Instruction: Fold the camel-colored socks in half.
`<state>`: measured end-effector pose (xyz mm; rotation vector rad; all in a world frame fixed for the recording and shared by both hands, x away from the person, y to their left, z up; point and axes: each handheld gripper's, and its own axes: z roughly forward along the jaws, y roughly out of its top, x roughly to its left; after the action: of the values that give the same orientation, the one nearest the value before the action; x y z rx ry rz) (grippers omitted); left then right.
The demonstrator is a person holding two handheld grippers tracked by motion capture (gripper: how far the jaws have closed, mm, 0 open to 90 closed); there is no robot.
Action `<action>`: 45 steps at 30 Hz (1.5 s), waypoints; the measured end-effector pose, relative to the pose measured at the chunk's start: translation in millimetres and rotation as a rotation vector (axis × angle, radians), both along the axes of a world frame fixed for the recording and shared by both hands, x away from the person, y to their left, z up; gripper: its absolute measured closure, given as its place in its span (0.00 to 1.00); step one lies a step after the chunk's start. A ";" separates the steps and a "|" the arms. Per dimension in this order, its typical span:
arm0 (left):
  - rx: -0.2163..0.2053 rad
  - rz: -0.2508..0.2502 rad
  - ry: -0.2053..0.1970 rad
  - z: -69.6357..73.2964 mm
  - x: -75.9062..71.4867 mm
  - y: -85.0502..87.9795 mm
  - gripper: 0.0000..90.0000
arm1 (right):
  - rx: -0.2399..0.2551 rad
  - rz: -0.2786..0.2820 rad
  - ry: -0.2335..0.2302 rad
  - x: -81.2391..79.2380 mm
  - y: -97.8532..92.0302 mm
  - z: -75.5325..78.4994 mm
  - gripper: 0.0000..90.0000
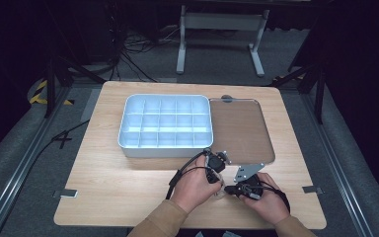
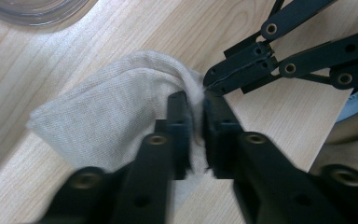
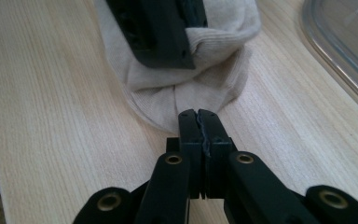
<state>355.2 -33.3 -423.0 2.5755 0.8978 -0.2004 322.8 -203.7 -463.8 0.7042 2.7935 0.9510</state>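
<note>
Sock [image 2: 116,116] | between left claw [image 2: 196,100] jaws; right claw [image 3: 199,115] pinching its edge

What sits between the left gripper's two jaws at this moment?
A thin fold of the beige sock runs up through the narrow gap of the left gripper, as the left gripper view shows; whether the pads press it, I cannot tell.

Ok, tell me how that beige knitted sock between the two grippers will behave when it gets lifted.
The beige knitted sock will probably sag and droop: it lies crumpled in soft folds on the pale wooden table. It looks light, thin cloth bunched by the left gripper. It seems unlikely to slip, since the ribbed knit wrinkles around the right gripper.
</note>
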 end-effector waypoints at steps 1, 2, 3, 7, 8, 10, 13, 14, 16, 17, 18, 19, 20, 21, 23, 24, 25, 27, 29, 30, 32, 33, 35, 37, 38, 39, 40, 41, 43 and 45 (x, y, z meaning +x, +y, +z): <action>-0.012 0.008 -0.002 1.0 -0.5 1.2 0.79 | 0.001 0.000 0.000 -0.4 -0.6 0.6 0.99; -0.012 0.008 -0.002 1.0 -0.5 1.2 0.75 | 0.005 -0.001 -0.001 -0.7 -1.3 1.4 0.99; -0.033 0.013 -0.010 3.0 -0.8 3.2 0.75 | 0.005 -0.001 -0.001 -0.7 -1.3 1.4 0.99; -0.058 0.021 -0.038 12.0 -3.4 11.4 0.65 | 0.025 -0.001 -0.011 -3.4 -5.4 10.0 0.99; -0.039 0.021 -0.057 14.5 -4.1 13.5 0.65 | 0.030 -0.002 -0.014 -3.9 -5.9 11.7 0.99; -0.032 0.041 -0.078 21.2 -6.2 19.7 0.64 | 0.040 -0.002 -0.026 -4.6 -7.8 16.3 0.99; -0.039 0.051 -0.108 26.1 -5.6 30.4 0.65 | 0.063 -0.009 -0.042 -5.6 -9.3 25.0 0.99; -0.026 0.059 -0.115 27.2 -5.0 38.1 0.67 | 0.072 -0.010 -0.055 -5.8 -8.5 29.6 0.99; -0.012 0.067 -0.126 26.9 -4.1 47.3 0.68 | 0.086 -0.004 -0.064 -5.6 -6.2 34.0 0.99; -0.003 0.072 -0.130 26.0 -3.8 55.1 0.69 | 0.095 0.001 -0.072 -5.3 -4.1 36.2 0.99; -0.003 0.072 -0.130 26.0 -3.8 55.1 0.70 | 0.095 0.001 -0.072 -5.3 -4.1 36.2 0.99; 0.000 0.080 -0.131 25.6 -4.3 59.9 0.70 | 0.110 0.009 -0.083 -5.0 0.6 39.8 0.99; 0.005 0.072 -0.140 25.6 -3.9 63.0 0.71 | 0.120 0.019 -0.088 -4.8 4.8 41.6 0.99; 0.003 0.084 -0.135 25.2 -5.1 65.9 0.71 | 0.125 0.022 -0.090 -4.7 7.6 42.6 0.99; 0.009 0.091 -0.130 23.6 -6.8 71.6 0.73 | 0.138 0.040 -0.095 -3.5 16.4 43.5 0.99; 0.011 0.090 -0.130 22.1 -7.5 74.3 0.73 | 0.144 0.048 -0.097 -3.0 20.6 42.8 0.99; 0.012 0.088 -0.127 20.7 -8.2 76.0 0.73 | 0.144 0.056 -0.095 -2.6 25.7 41.2 0.99; 0.020 0.078 -0.127 19.2 -8.6 77.7 0.74 | 0.137 0.070 -0.096 -1.6 32.7 36.7 0.99; 0.047 0.078 -0.101 15.1 -10.5 80.2 0.77 | 0.131 0.077 -0.089 -0.8 35.9 33.7 0.99; 0.051 0.076 -0.092 13.0 -10.8 80.9 0.79 | 0.128 0.078 -0.085 -0.1 37.8 31.4 0.99; 0.073 0.054 -0.070 7.1 -10.5 81.3 0.82 | 0.117 0.082 -0.081 1.2 39.8 27.8 0.99; 0.074 0.049 -0.064 5.3 -10.5 80.8 0.82 | 0.113 0.079 -0.076 1.6 40.4 26.2 0.99; 0.079 0.042 -0.051 0.9 -10.9 78.1 0.83 | 0.110 0.079 -0.072 2.2 40.1 24.8 0.99; 0.084 0.023 -0.037 -4.4 -10.6 73.6 0.83 | 0.106 0.073 -0.069 2.7 38.5 24.1 0.99; 0.091 0.013 -0.026 -8.0 -10.5 70.7 0.84 | 0.102 0.068 -0.066 2.9 37.3 23.5 0.98; 0.101 -0.001 -0.013 -10.2 -10.0 68.6 0.85 | 0.101 0.064 -0.062 2.8 35.8 23.0 0.98; 0.101 -0.001 -0.013 -10.2 -10.0 68.6 0.85 | 0.101 0.064 -0.062 2.8 35.8 23.0 0.98; 0.106 -0.007 -0.007 -12.6 -10.3 65.5 0.85 | 0.100 0.060 -0.060 2.8 34.2 22.7 0.98; 0.108 -0.028 0.007 -14.3 -10.9 60.4 0.87 | 0.099 0.049 -0.062 2.2 29.7 22.6 0.98; 0.109 -0.045 0.020 -14.0 -11.6 56.3 0.87 | 0.099 0.040 -0.064 2.1 25.4 23.1 0.97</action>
<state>343.6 23.0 -437.1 2.7002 0.8818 -0.1955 324.9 -178.3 -440.7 0.6209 2.7303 1.1057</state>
